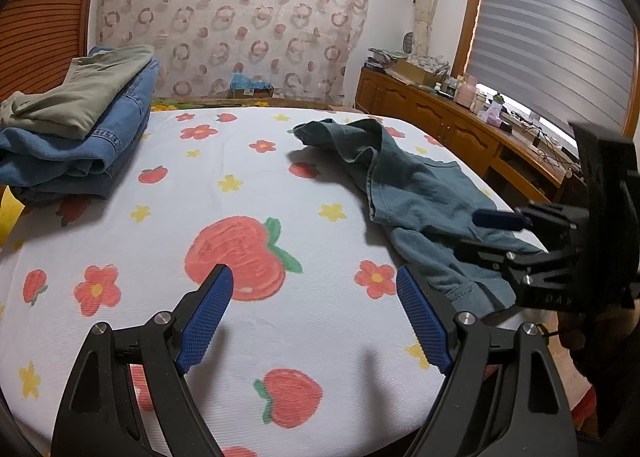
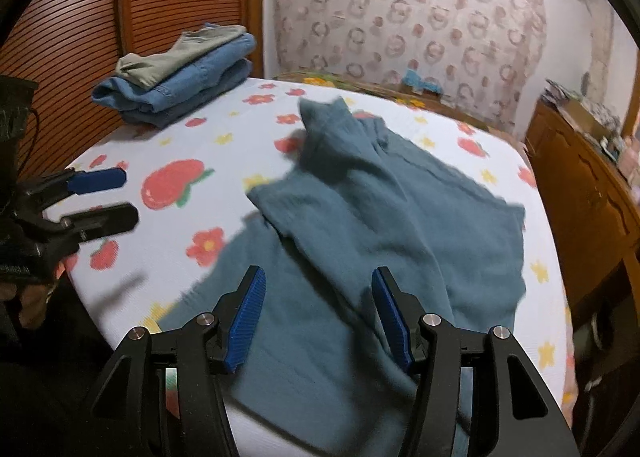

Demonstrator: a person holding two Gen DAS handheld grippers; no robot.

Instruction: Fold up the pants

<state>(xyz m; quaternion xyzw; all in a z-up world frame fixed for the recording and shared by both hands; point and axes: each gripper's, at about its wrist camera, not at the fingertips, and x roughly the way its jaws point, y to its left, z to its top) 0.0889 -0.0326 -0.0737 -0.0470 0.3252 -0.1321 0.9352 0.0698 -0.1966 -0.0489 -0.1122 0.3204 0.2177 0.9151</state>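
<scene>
Both claws spread apart, gripping nothing; my right claw (image 2: 318,317) hangs over the near part of the teal pants (image 2: 384,225), my left claw (image 1: 316,317) over bare bed sheet (image 1: 248,177), pants well off to its right; pants lie crumpled on the bed, one leg flung toward the far side; risk: pinching a double layer or the sheet underneath, dragging the bunch; folded stack (image 1: 76,125) sits far-left, clear.

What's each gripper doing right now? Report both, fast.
Left gripper: open, holding nothing, above the bedsheet.
Right gripper: open, holding nothing, over the teal pants.
</scene>
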